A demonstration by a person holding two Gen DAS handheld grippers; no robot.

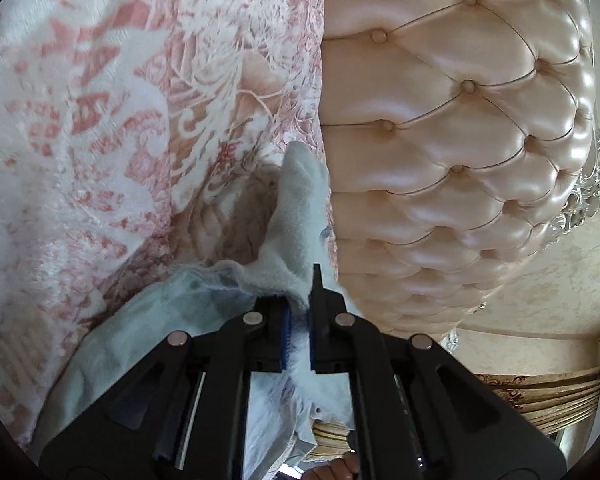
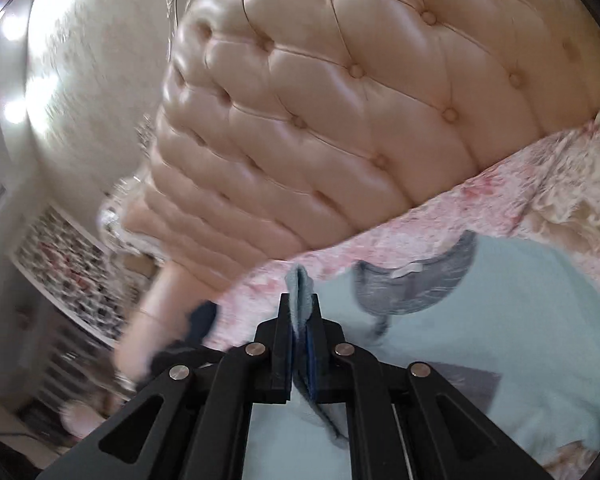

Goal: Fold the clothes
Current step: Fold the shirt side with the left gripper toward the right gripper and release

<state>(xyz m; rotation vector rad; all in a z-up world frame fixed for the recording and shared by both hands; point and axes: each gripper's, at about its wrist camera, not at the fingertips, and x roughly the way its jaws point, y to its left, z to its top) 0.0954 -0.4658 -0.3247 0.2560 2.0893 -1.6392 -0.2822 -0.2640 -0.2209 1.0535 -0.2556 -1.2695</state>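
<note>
Both claws are clenching the pale blue garment [image 2: 500, 320] lying on the bed [image 2: 520, 200] near its headboard [image 2: 320, 100] edge: left claw [image 1: 298, 320], right claw [image 2: 300, 332]. Judging by this, keeping both pinched edges level and taut should be helping a clean fold.

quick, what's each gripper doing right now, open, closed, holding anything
Left gripper: closed on a fold of the light blue garment.
Right gripper: closed on an edge of the same light blue garment.

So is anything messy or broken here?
Nothing broken. The light blue shirt isn't flat yet: the left tongs and right tongs each pinch a bunched-up edge above the pink floral bedspread.
</note>
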